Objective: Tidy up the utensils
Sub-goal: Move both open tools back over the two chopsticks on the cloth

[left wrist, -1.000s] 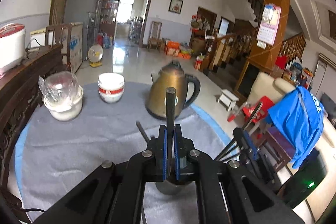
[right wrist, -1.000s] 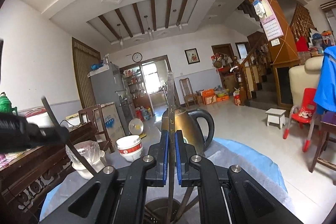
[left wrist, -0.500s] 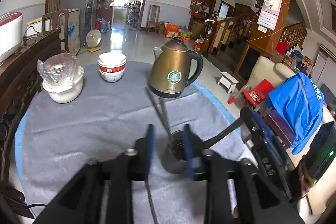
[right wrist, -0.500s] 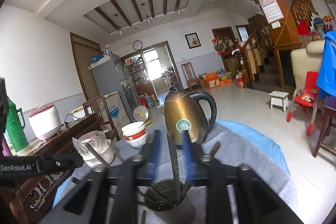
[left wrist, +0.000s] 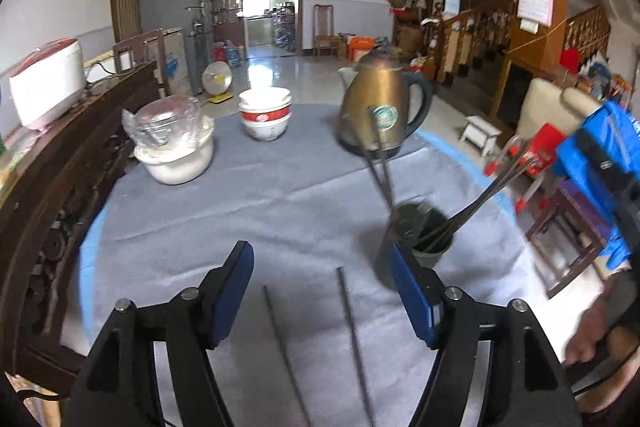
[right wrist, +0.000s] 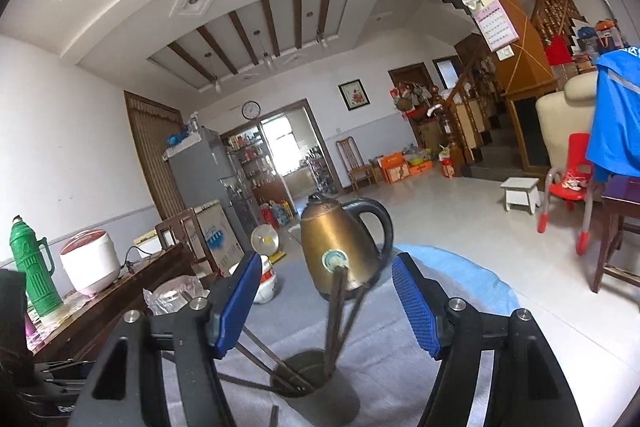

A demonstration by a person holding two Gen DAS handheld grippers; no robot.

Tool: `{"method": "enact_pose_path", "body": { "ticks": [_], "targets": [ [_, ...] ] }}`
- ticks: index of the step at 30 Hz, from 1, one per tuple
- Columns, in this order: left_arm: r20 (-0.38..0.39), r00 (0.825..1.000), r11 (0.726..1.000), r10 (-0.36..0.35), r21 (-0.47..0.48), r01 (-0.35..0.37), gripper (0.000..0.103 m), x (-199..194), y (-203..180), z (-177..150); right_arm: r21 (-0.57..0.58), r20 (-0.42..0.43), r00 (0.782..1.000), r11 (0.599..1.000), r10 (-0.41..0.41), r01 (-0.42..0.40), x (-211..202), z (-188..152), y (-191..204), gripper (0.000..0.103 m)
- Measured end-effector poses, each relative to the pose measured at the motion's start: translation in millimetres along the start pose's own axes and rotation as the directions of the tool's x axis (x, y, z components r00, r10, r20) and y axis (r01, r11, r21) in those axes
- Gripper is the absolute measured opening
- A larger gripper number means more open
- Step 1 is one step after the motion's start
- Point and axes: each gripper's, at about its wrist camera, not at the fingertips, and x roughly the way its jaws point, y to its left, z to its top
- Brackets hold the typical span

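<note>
- The left hand-held gripper [left wrist: 322,297] sits at the bottom of the left wrist view with its blue-padded jaws spread wide; they have just been opening, and no pad presses on anything.
- Between those jaws, two thin dark chopsticks [left wrist: 352,323] lie flat on the grey cloth of the round counter [left wrist: 248,203], apart from each other and from both pads.
- The dark cylindrical utensil holder [left wrist: 416,241] stands on the cloth right of centre in that view, just beyond the gripper's right finger.
- Several dark chopsticks in the holder [left wrist: 378,167] lean out of its mouth, some towards the upper left and some towards the right edge of the frame.
- The right hand-held gripper [right wrist: 324,303] fills the lower part of the right wrist view, its jaws likewise wide apart after just having been opening, with nothing clamped.
- In that view the holder shows at bottom centre, between and below the two blue pads, with its sticks fanning upward in the gap without touching the pads.
- A brass-coloured electric kettle with a black handle [left wrist: 380,111] stands beyond the holder on the counter.
- A stack of white bowls with a red band [left wrist: 265,113] stands left of the kettle, and a white bowl holding clear plastic-wrapped containers [left wrist: 174,143] stands further left.
- A person's hand [left wrist: 592,343] shows at the lower right edge of the left wrist view.
</note>
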Motion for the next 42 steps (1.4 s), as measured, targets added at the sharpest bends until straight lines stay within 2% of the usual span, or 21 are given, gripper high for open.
{"method": "enact_pose_path", "body": {
  "ticks": [6, 10, 17, 22, 32, 38, 42],
  "targets": [
    [-0.042, 0.996, 0.997, 0.076, 0.007, -0.076, 0.072, 12, 10, -15, -0.002, -0.084, 0.997, 1.0, 0.003, -0.003, -7, -14, -12, 0.072],
    [-0.065, 0.992, 0.994, 0.109, 0.003, -0.109, 0.072, 20, 18, -23, -0.025, -0.161, 0.987, 0.999, 0.018, -0.022, -6, -34, -13, 0.072],
    [-0.098, 0.983, 0.988, 0.153, -0.003, -0.154, 0.072, 29, 32, -35, -0.047, -0.293, 0.953, 0.995, 0.07, -0.088, 9, -68, 8, 0.072],
    [-0.116, 0.979, 0.986, 0.168, -0.004, -0.17, 0.072, 33, 38, -43, -0.072, -0.355, 0.929, 0.988, 0.102, -0.136, 16, -89, 25, 0.072],
    [-0.167, 0.969, 0.982, 0.184, 0.001, -0.187, 0.072, 44, 49, -62, -0.083, -0.419, 0.899, 0.98, 0.132, -0.182, 23, -114, 41, 0.07],
    [-0.23, 0.955, 0.981, 0.187, -0.009, -0.195, 0.072, 56, 60, -87, -0.081, -0.452, 0.881, 0.977, 0.138, -0.195, 28, -132, 42, 0.07],
    [-0.239, 0.951, 0.979, 0.194, -0.017, -0.204, 0.072, 57, 65, -100, -0.063, -0.474, 0.865, 0.974, 0.165, -0.22, 32, -146, 41, 0.07]
  ]
}}
